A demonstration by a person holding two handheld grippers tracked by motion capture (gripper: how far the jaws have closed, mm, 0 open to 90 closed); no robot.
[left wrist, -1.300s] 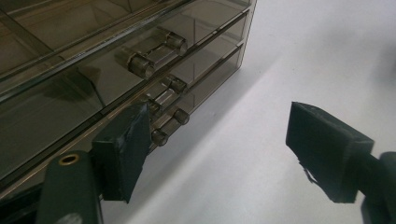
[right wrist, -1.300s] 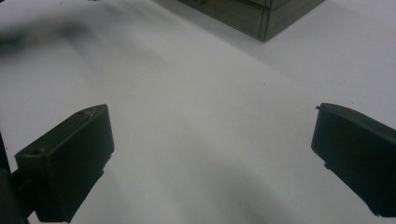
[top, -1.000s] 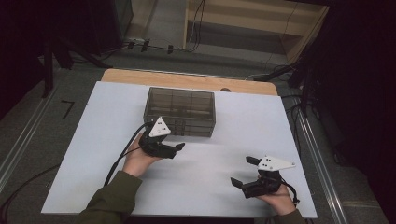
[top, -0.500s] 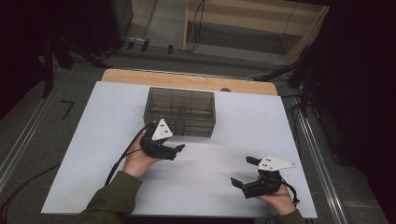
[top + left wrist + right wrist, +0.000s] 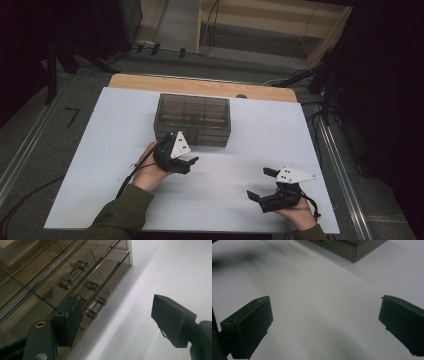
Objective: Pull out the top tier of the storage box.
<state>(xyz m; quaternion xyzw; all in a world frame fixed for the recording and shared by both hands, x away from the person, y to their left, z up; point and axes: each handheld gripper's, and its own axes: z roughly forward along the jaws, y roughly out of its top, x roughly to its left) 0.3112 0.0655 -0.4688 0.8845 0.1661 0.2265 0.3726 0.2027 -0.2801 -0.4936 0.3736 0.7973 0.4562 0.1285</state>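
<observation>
White board (image 5: 100, 165) covers the tabletop, with a strip of bare wood (image 5: 200, 86) along its far edge and dark floor and cables beyond. Toward the far middle of the board stands a smoked clear plastic drawer cabinet (image 5: 192, 119), its drawer fronts facing the person.

Just in front of the cabinet's near left corner, the left gripper (image 5: 192, 161) is held in the person's left hand (image 5: 147, 172), a green sleeve (image 5: 120, 212) behind it. In the left gripper view its jaws stand fairly wide apart with nothing between them; one pad (image 5: 68, 320) is right against the cabinet front, just beside the small metal bar handles (image 5: 96, 307) of the lower drawers, while the other hangs over bare board.

Well apart from the cabinet, toward the near right, the right gripper (image 5: 262, 184) rests low in the right hand (image 5: 295, 210), its jaws spread wide and empty, pointed across the board toward the cabinet's corner (image 5: 354, 252).
</observation>
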